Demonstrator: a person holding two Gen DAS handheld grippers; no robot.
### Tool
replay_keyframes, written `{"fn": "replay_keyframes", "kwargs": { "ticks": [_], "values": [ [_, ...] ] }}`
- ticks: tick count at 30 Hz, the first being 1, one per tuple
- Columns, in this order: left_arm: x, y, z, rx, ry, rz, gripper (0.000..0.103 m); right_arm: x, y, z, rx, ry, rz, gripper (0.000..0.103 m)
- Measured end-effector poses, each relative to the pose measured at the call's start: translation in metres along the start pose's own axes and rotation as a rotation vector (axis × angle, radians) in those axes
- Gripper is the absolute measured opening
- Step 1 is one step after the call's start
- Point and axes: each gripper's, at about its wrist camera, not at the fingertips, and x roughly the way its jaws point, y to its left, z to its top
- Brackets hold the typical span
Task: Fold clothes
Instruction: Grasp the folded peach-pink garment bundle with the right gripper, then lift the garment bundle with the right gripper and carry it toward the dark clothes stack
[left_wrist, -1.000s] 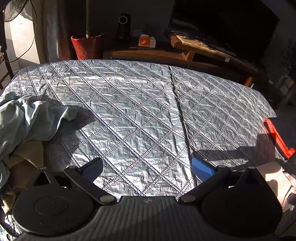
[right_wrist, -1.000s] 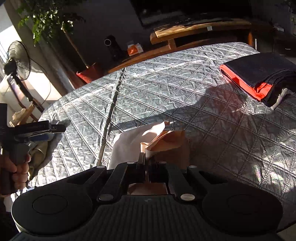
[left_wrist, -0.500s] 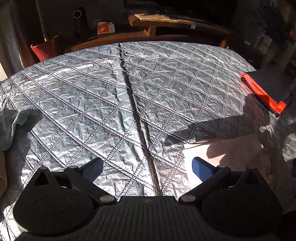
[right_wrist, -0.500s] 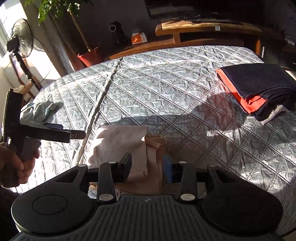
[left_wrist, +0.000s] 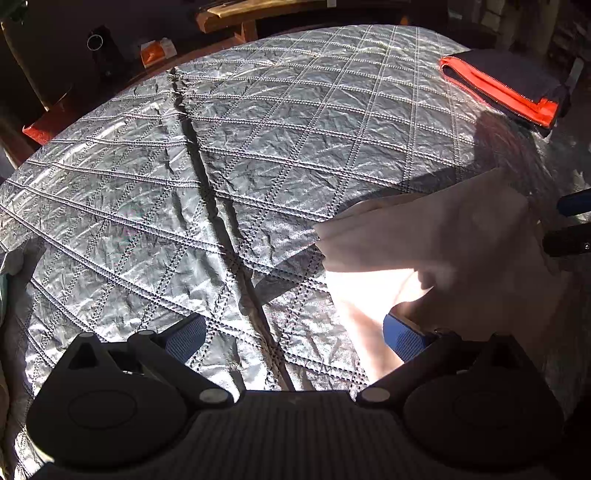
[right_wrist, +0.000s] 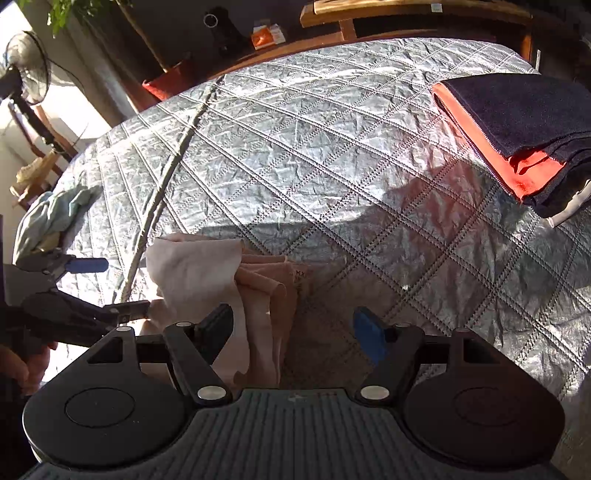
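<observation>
A pale pink garment (right_wrist: 199, 273) lies loosely bunched on the silver quilted bedcover (right_wrist: 332, 147), near the front edge. My right gripper (right_wrist: 293, 334) hangs just over its near side. The jaws are opening, a fold of the cloth lies between them, and the pads do not press it. My left gripper (left_wrist: 293, 338) is open and points down at the quilt. Its right finger (left_wrist: 402, 339) is over the garment's (left_wrist: 424, 240) sunlit left edge. From the right wrist view, the left gripper (right_wrist: 110, 290) sits at the garment's left side with a hand behind it.
A folded stack (right_wrist: 517, 122), dark blue over orange, rests at the quilt's right side. A heap of pale green and beige clothes (right_wrist: 55, 218) lies at the left edge. Beyond the bed are a fan (right_wrist: 26, 70), a red plant pot (right_wrist: 162, 83) and a wooden bench (right_wrist: 406, 14).
The right jaws went from shut on the pink garment to spread apart, and the cloth dropped onto the quilt. The left gripper swung from the clothes heap rightward and down to the garment.
</observation>
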Motion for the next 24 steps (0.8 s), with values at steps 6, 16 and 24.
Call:
{"fn": "replay_keyframes", "kwargs": {
  "ticks": [6, 16, 24],
  "values": [
    [-0.013, -0.011, -0.007, 0.068, -0.026, -0.010, 0.102, 0.037, -0.008, -0.002, 0.019, 0.156, 0.099, 0.083],
    [0.006, -0.002, -0.021, 0.018, 0.029, -0.039, 0.103, 0.051, -0.026, -0.007, 0.185, 0.196, 0.389, 0.086],
    [0.008, 0.000, -0.026, 0.013, 0.019, -0.061, 0.103, 0.073, -0.042, -0.004, 0.287, 0.176, 0.548, 0.078]
  ]
}}
